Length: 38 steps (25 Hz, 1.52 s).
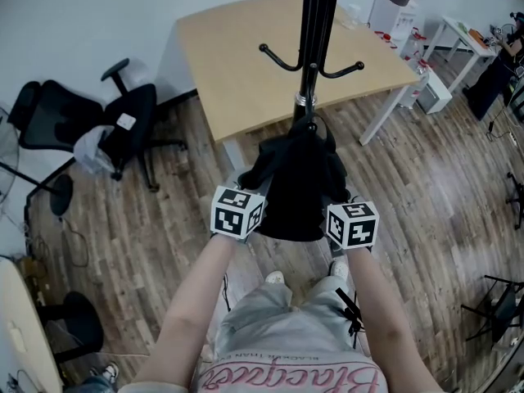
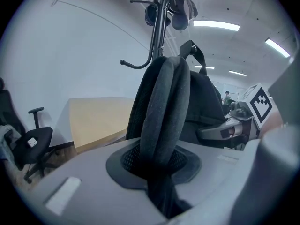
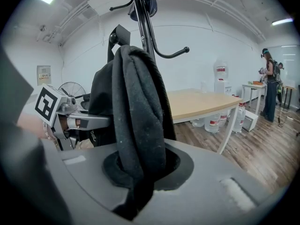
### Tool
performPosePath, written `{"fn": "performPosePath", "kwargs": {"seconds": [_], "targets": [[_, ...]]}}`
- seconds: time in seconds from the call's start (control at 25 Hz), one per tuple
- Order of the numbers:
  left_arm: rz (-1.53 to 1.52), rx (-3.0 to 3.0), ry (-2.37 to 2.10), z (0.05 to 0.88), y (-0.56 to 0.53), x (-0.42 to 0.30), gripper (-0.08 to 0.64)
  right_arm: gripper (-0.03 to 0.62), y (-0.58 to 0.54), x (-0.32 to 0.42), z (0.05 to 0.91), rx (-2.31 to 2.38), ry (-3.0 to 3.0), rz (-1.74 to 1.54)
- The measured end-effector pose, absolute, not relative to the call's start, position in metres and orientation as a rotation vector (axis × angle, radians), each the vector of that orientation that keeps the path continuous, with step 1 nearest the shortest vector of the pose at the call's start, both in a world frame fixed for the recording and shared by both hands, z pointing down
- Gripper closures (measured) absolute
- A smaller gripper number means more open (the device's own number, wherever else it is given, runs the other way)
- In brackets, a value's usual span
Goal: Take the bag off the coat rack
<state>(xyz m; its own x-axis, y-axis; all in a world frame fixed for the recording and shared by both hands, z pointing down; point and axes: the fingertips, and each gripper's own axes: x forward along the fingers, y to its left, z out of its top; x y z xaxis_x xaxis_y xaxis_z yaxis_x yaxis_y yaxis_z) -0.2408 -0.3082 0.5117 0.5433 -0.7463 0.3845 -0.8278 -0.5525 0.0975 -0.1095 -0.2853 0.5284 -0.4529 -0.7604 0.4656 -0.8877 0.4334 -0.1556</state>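
Left gripper (image 2: 160, 173) clenched on bag (image 1: 299, 188) strap; right gripper (image 3: 140, 172) grasping bag too; rack (image 1: 314, 31) beyond jaws

Both bare forearms reached up from the bottom edge of the head view toward the centre, roughly parallel, the left arm (image 1: 192, 301) at lower left and the right arm (image 1: 383, 305) at lower right. The left gripper (image 1: 246, 199) and right gripper (image 1: 344, 211) sat side by side at mid-frame, level with each other and tipped slightly downward. The left gripper's jaws were clamped on a padded strap (image 2: 165, 111), the right gripper's on a black strap (image 3: 140, 116).
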Motion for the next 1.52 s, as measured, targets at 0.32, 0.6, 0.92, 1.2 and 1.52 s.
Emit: {"fn": "performPosePath", "kwargs": {"seconds": [0.32,0.6,0.92,1.2,1.52], "targets": [[0.398,2.503,-1.367,0.494,-0.292,-0.249,0.472,0.554,-0.274,-0.117,0.511,1.403,-2.386,0.524],[0.345,2.484,-1.436,0.481,-0.272,-0.258,0.473,0.554,-0.258,-0.125,0.498,1.364,-2.414,0.475],[0.286,2.448,-1.542,0.456,-0.244,-0.272,0.474,0.554,-0.241,-0.138,0.472,1.317,-2.466,0.375],[0.239,2.416,-1.654,0.432,-0.224,-0.294,0.474,0.555,-0.231,-0.16,0.449,1.248,-2.525,0.323],[0.184,2.391,-1.803,0.387,-0.211,-0.317,0.476,0.555,-0.23,-0.184,0.407,1.143,-2.614,0.236]]}}
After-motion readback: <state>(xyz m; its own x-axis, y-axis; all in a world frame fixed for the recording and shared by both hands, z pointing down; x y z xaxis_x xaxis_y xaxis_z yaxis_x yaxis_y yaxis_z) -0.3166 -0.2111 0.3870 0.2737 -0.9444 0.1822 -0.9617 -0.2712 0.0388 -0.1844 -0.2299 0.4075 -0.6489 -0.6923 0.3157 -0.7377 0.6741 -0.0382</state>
